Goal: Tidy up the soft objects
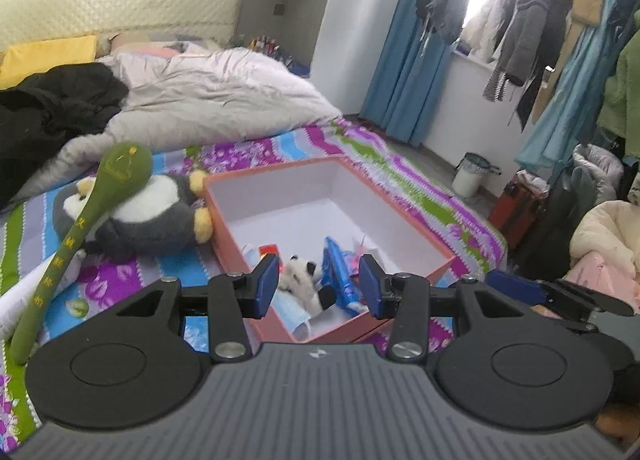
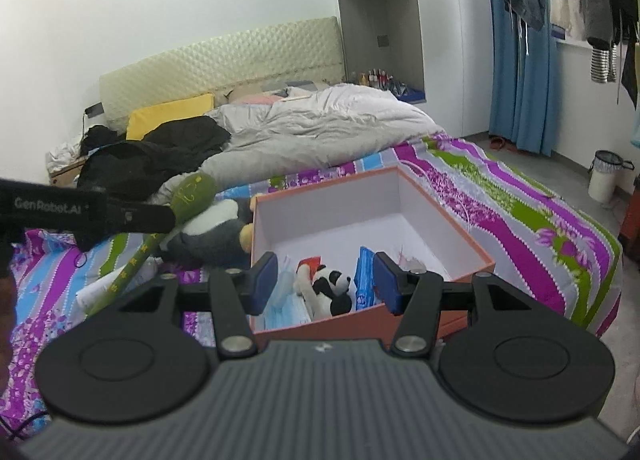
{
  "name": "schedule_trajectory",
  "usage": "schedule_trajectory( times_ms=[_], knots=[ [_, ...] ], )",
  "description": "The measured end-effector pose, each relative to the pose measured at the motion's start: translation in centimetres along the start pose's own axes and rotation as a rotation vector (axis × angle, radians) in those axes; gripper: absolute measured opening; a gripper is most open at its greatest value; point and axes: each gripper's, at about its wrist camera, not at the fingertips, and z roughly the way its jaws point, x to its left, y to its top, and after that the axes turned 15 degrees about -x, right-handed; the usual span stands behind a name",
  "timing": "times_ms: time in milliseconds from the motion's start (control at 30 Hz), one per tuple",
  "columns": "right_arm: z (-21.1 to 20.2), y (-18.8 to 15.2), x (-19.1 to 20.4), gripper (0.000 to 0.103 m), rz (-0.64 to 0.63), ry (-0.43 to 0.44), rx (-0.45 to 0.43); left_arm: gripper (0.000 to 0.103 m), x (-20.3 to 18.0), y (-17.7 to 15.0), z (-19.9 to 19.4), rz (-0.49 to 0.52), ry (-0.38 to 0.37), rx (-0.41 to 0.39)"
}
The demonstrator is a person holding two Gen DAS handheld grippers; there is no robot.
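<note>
An orange box (image 1: 226,222) with a white inside lies open on the flowered bedsheet (image 1: 360,148). In its near corner sit a small panda plush (image 1: 301,277), a blue packet (image 1: 338,274) and face masks (image 1: 298,314). Left of the box a grey and white penguin plush (image 1: 160,208) lies under a long green plush spoon (image 1: 80,220). My left gripper (image 1: 319,286) hangs open over the box's near corner, with nothing between its pads. My right gripper (image 2: 325,283) is also open and empty, above the panda (image 2: 332,288) and the box (image 2: 340,326). The penguin (image 2: 216,228) and spoon (image 2: 188,192) lie beyond.
A grey duvet (image 1: 216,96), black clothes (image 1: 52,100) and a yellow pillow (image 1: 48,56) cover the head of the bed. On the floor to the right stand a white bin (image 1: 472,176) and a red case (image 1: 516,208). Clothes hang on a rack (image 1: 560,40).
</note>
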Motion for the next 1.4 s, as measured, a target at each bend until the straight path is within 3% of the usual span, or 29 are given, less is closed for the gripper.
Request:
schedule_trajectory(
  times_ms=[533, 567, 667, 700, 733, 833, 1400],
  knots=[
    [0.3, -1.6, -0.4, 0.056, 0.003, -0.025, 0.053, 0.050, 1.6, -3.3, 0.9, -0.038, 0.036, 0.079],
    [0.4, -1.7, -0.4, 0.059, -0.001, -0.028, 0.055, 0.050, 1.7, -3.2, 0.9, -0.038, 0.036, 0.077],
    [0.6, -1.6, -0.6, 0.097, -0.004, -0.045, 0.055, 0.068, 1.9, -2.9, 1.0, -0.052, 0.032, 0.069],
    [0.6, -1.6, -0.7, 0.103, -0.001, -0.048, 0.053, 0.075, 1.9, -2.8, 1.0, -0.053, 0.028, 0.065],
    [0.7, -1.6, -0.9, 0.103, -0.002, -0.059, 0.054, 0.084, 1.9, -2.7, 1.0, -0.051, 0.029, 0.063],
    [0.9, -1.7, -1.1, 0.103, -0.003, -0.072, 0.066, 0.097, 1.9, -2.6, 1.0, -0.039, 0.035, 0.055],
    [0.9, -2.1, -1.0, 0.103, 0.009, -0.074, 0.074, 0.103, 1.9, -2.7, 0.9, -0.015, 0.072, 0.074]
  ],
)
